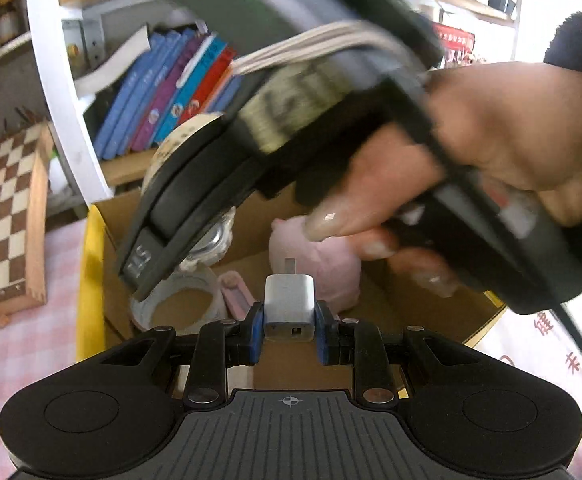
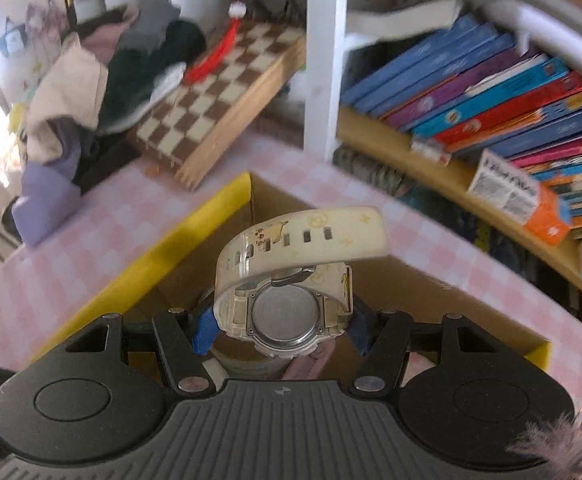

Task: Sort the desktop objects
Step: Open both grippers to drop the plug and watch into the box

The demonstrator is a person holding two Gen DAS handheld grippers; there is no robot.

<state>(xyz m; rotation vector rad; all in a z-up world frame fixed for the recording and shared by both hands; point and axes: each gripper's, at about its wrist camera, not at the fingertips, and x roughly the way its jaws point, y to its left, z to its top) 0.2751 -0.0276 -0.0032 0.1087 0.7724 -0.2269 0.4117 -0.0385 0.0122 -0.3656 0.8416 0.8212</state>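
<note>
Both hands are at the drop-off step: each gripper hangs over the open cardboard box (image 2: 195, 264) with the yellow flap, which sits on the pink-checked desk (image 2: 103, 220) near the bookshelf (image 2: 471, 92) edge. The left gripper (image 1: 289, 322) has its jaws pinching a small white charger plug (image 1: 289, 308); the right gripper (image 2: 281, 326) has its jaws clamped on a pale watch (image 2: 287, 300). Next, probably, each must spread its jaws over the box, clear of the other hand (image 1: 491, 152).
</note>
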